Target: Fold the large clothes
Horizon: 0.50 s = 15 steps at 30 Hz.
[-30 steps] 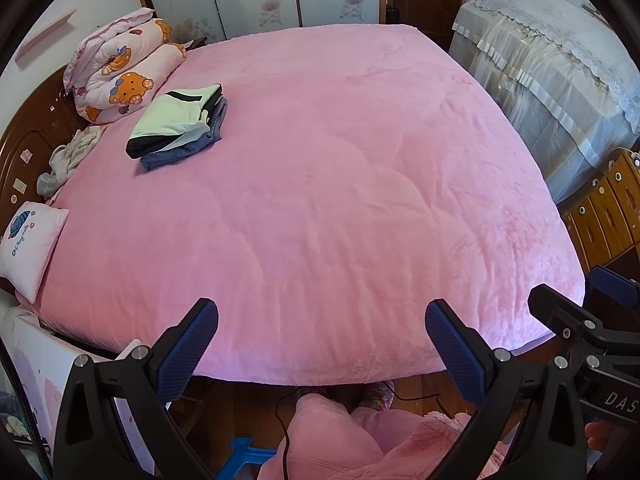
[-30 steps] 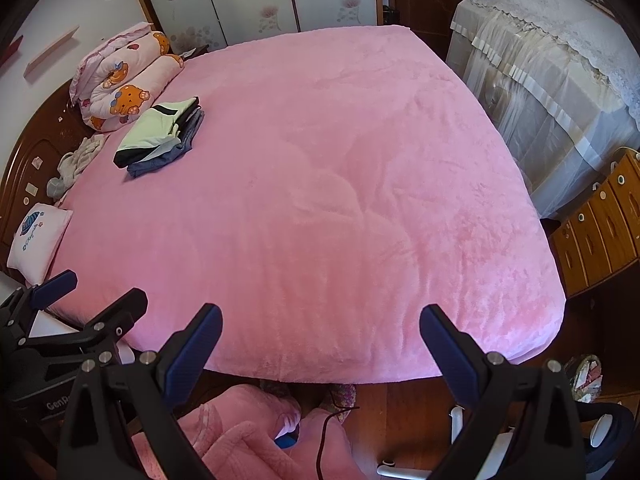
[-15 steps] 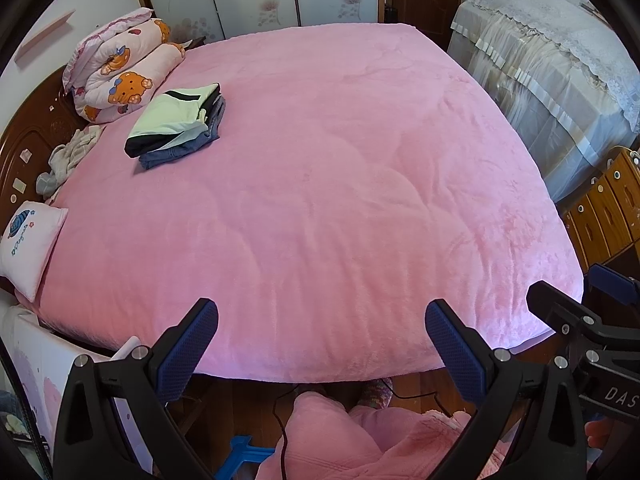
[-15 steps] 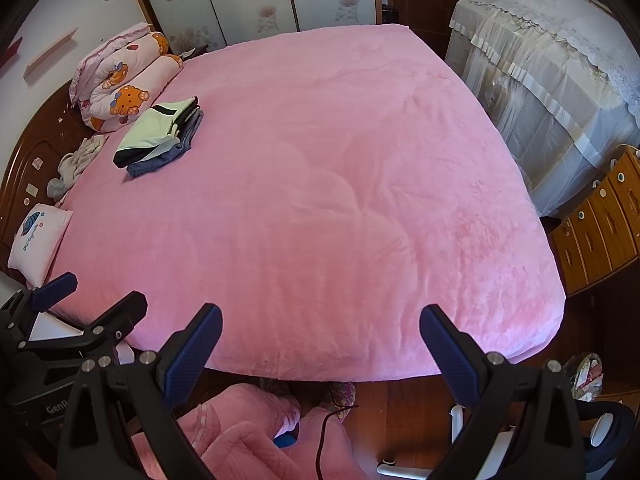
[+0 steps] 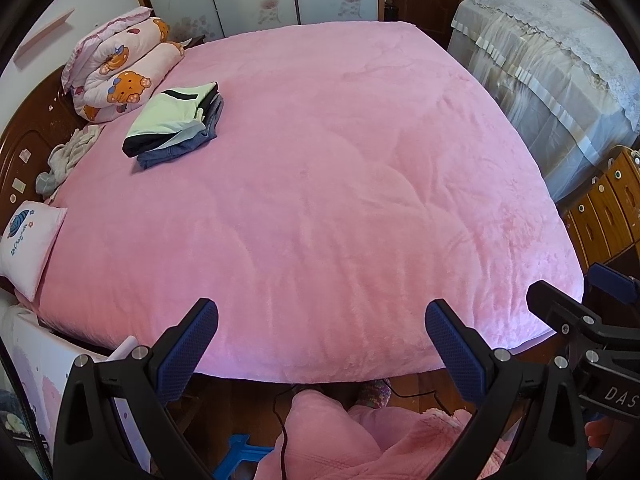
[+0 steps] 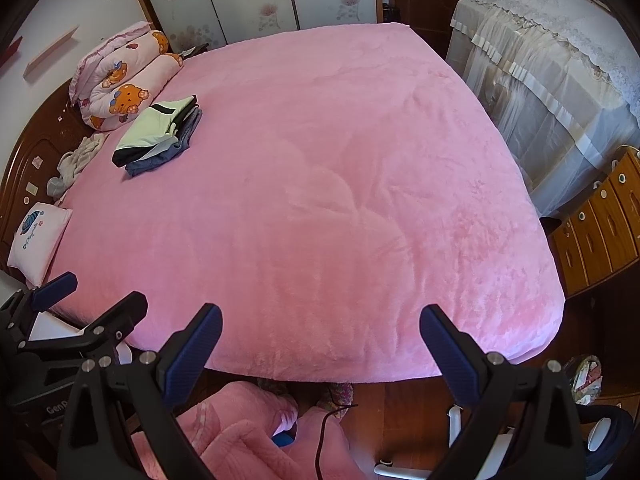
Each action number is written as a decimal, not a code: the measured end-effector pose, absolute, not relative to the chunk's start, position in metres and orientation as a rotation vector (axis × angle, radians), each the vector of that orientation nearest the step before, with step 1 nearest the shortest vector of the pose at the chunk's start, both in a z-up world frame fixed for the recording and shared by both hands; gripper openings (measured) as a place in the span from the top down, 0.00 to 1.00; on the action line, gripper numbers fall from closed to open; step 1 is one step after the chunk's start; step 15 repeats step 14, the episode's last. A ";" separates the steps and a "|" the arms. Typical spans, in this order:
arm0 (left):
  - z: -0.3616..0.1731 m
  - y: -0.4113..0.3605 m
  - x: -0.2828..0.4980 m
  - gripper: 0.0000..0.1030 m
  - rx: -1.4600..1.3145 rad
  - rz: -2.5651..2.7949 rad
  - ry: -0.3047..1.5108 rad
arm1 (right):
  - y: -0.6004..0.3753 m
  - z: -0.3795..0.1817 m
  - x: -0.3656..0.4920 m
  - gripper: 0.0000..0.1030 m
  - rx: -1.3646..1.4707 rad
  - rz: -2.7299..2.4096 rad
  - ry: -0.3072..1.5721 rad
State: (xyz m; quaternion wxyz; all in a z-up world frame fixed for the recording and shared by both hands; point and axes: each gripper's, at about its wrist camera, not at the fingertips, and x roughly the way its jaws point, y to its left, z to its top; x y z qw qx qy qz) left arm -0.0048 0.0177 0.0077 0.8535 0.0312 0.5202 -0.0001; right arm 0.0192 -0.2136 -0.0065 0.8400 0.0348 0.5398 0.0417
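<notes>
A stack of folded clothes (image 5: 176, 126) (image 6: 158, 136), pale green on top with dark and blue pieces under it, lies at the far left of a bed under a pink plush cover (image 5: 320, 200) (image 6: 320, 200). Both grippers hover side by side over the near edge of the bed, far from the stack. My left gripper (image 5: 320, 340) is open with nothing between its blue pads. My right gripper (image 6: 320, 344) is open too and holds nothing. Each gripper shows at the edge of the other's view.
A rolled cartoon-print quilt (image 5: 120, 68) and a crumpled pale garment (image 5: 66, 156) lie by the wooden headboard, a small white pillow (image 5: 28, 240) at the left edge. A cloth-draped table (image 5: 560, 60) and wooden drawers (image 6: 600, 216) stand on the right. A person's pink-clad legs (image 5: 340, 440) are below.
Both views have shifted very slightly; the bed and stack sit almost where they were. The grippers stay open and empty.
</notes>
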 end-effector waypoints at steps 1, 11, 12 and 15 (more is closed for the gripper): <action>0.008 0.016 -0.004 0.00 0.065 0.000 1.095 | -0.214 -0.007 0.019 0.04 0.075 0.087 1.142; 0.008 0.009 0.002 0.00 0.073 0.000 1.096 | -0.222 -0.009 0.032 0.04 0.088 0.081 1.152; 0.008 0.009 0.002 0.00 0.073 0.000 1.095 | -0.223 -0.009 0.033 0.04 0.089 0.081 1.152; 0.008 0.010 0.005 0.00 0.077 -0.003 1.095 | -0.223 -0.010 0.035 0.04 0.092 0.079 1.153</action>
